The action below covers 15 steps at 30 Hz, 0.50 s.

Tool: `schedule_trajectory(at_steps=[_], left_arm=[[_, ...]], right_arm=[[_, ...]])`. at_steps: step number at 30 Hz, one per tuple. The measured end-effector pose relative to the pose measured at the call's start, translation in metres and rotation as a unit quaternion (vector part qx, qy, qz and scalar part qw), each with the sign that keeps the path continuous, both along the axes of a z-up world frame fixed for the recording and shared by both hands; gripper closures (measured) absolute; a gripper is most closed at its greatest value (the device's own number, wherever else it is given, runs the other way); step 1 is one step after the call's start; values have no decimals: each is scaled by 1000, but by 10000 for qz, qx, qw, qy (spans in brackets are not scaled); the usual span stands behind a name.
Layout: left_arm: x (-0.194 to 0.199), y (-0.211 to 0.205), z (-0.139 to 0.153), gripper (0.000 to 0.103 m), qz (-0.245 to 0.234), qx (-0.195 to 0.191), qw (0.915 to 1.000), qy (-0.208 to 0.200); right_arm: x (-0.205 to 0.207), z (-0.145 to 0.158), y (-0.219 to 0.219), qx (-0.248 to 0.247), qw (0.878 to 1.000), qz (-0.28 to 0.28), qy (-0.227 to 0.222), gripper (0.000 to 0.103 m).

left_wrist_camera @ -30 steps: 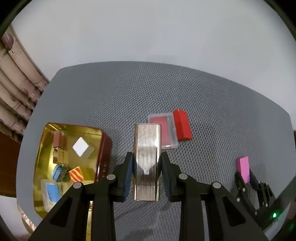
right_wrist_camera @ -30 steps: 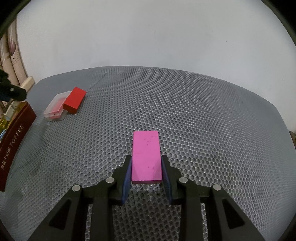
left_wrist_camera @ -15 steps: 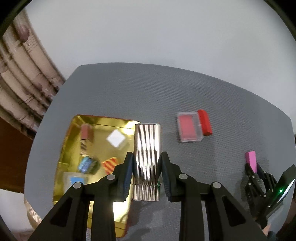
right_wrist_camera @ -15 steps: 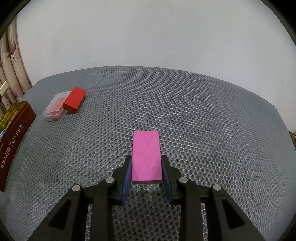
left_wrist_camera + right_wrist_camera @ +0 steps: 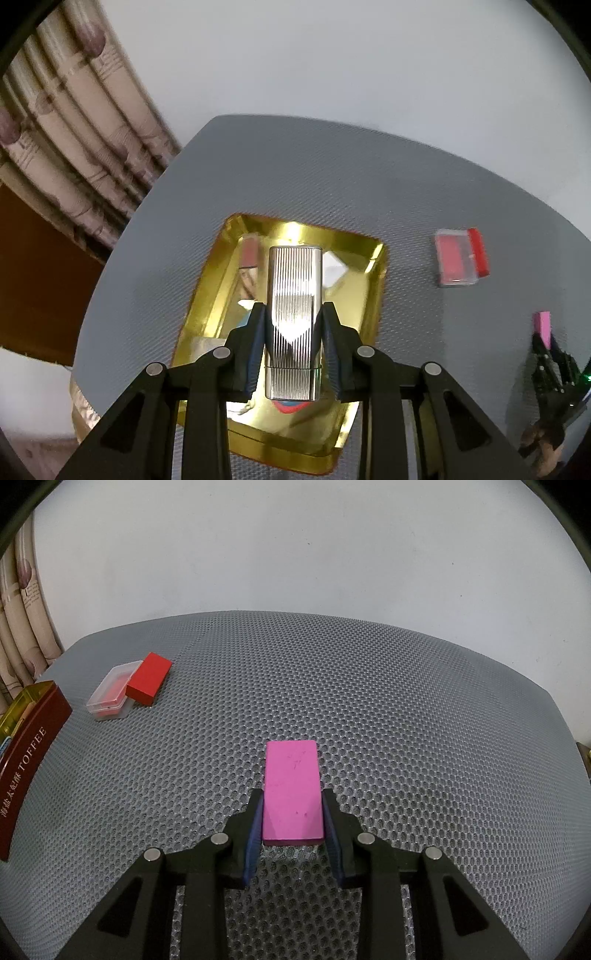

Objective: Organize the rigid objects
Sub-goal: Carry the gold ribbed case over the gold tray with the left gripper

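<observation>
My left gripper (image 5: pixel 293 328) is shut on a ribbed silver metal case (image 5: pixel 294 310) and holds it high above the open gold tin (image 5: pixel 373 295), which has several small objects inside, mostly hidden by the case. My right gripper (image 5: pixel 293 812) is shut on a flat pink block (image 5: pixel 293 786) just above the grey mesh surface (image 5: pixel 406 709). The tin's dark red side (image 5: pixel 26 768) shows at the left of the right wrist view. The right gripper with the pink block (image 5: pixel 543 328) shows at the right edge of the left wrist view.
A red block (image 5: pixel 149 678) lies against a clear plastic box with red contents (image 5: pixel 110 692) on the mesh, right of the tin; both show in the left wrist view (image 5: pixel 479 251), (image 5: pixel 453 260). A curtain (image 5: pixel 74 140) hangs left.
My left gripper has risen and moved left with the silver case, from beside the tin to over it. The right gripper and pink block have stayed put.
</observation>
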<state>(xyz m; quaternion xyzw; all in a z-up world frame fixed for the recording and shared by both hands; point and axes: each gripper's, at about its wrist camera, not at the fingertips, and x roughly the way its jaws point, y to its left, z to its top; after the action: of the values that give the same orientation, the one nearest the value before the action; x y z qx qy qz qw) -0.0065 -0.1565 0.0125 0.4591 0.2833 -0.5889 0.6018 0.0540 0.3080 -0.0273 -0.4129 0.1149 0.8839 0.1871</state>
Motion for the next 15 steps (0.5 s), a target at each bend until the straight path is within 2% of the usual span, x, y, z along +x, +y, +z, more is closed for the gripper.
schedule_trajectory(at_steps=[8, 15], left_arm=[[37, -7, -23, 77, 347, 175, 9992, -57], [48, -5, -45, 77, 392, 369, 9986, -13]], right_arm=[[1, -4, 3, 8, 10000, -6, -4, 73], [2, -6, 2, 15, 10000, -16, -9, 73]])
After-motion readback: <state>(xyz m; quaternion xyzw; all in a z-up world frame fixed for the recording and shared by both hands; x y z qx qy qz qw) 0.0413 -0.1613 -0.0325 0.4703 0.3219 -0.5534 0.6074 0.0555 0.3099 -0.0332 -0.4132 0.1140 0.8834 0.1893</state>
